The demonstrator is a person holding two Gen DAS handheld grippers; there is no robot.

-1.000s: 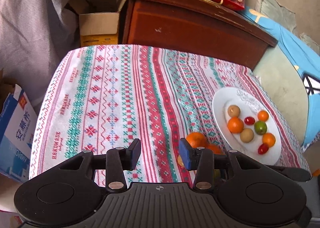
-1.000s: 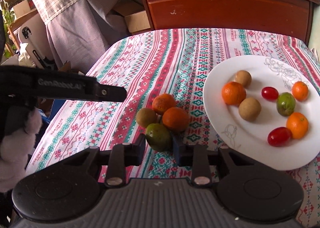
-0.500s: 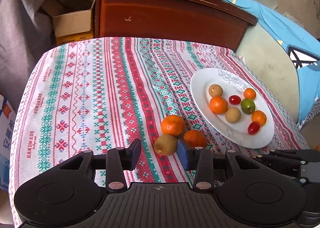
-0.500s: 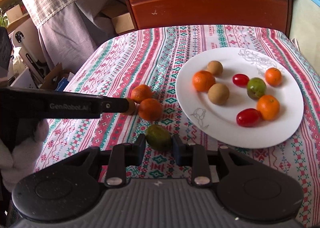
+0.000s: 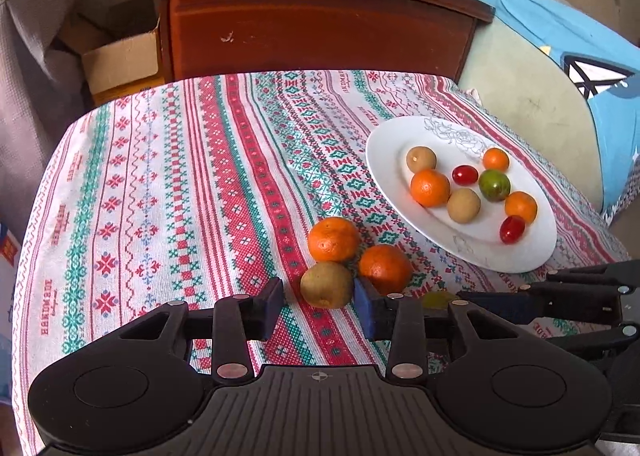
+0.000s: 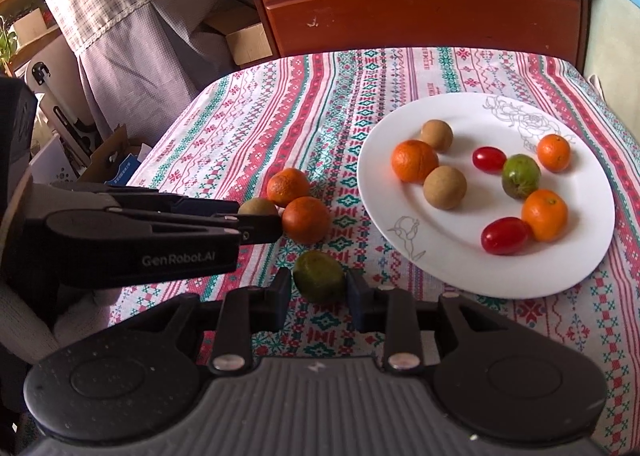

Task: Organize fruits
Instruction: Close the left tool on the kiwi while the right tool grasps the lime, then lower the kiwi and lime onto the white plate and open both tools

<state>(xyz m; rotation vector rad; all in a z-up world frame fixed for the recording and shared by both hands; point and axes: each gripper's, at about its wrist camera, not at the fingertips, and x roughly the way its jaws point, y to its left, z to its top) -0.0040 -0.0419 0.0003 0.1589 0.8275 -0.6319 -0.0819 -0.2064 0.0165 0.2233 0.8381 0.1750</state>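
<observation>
left gripper (image 5: 318, 306): now closing around the kiwi (image 5: 326, 284), not yet pinching
right gripper (image 6: 316, 298): pinching the lime (image 6: 319, 275), opening, plate (image 6: 400, 256) next

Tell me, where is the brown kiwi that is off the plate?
In the left wrist view, the kiwi sits on the tablecloth between closing fingers, touching two oranges.
</observation>
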